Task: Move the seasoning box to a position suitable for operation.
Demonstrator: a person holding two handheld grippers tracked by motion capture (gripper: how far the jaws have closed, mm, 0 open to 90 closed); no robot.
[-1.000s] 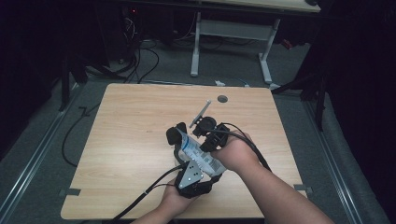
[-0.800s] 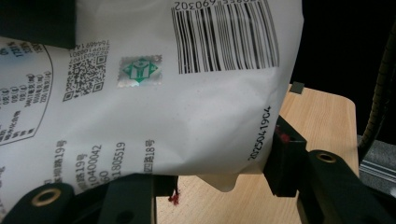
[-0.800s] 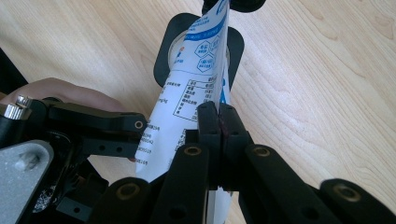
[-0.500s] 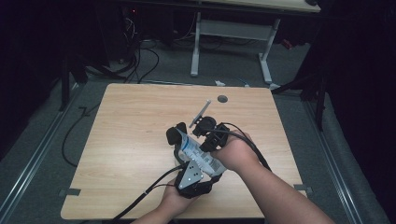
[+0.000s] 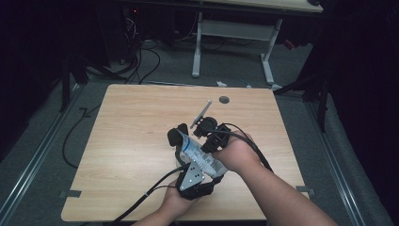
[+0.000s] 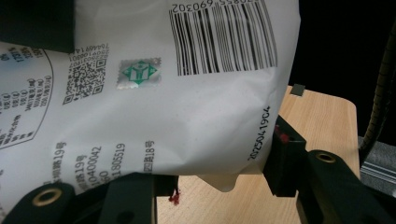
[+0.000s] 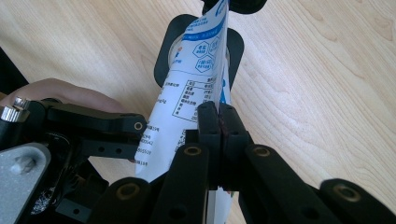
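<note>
A white pouch [image 5: 196, 153] with blue print and a barcode [image 6: 224, 37] is held over the table between both grippers. My left gripper [image 6: 205, 179] has its jaws on either side of the pouch's body, one under its printed face and one at its edge. It carries a grey plate [image 5: 192, 175] in the high view. My right gripper [image 7: 218, 116] is shut on the pouch's [image 7: 196, 79] side edge, pads pressed together. In the high view the right gripper [image 5: 208, 135] sits just beyond the pouch, with a hand behind it.
A black rounded-square pad [image 7: 163, 56] with a pale round centre lies on the wooden table [image 5: 131, 141] under the pouch's far end. A thin grey stick [image 5: 202, 112] points up and away beside the right gripper. A round cable hole [image 5: 224, 99] sits near the far edge.
</note>
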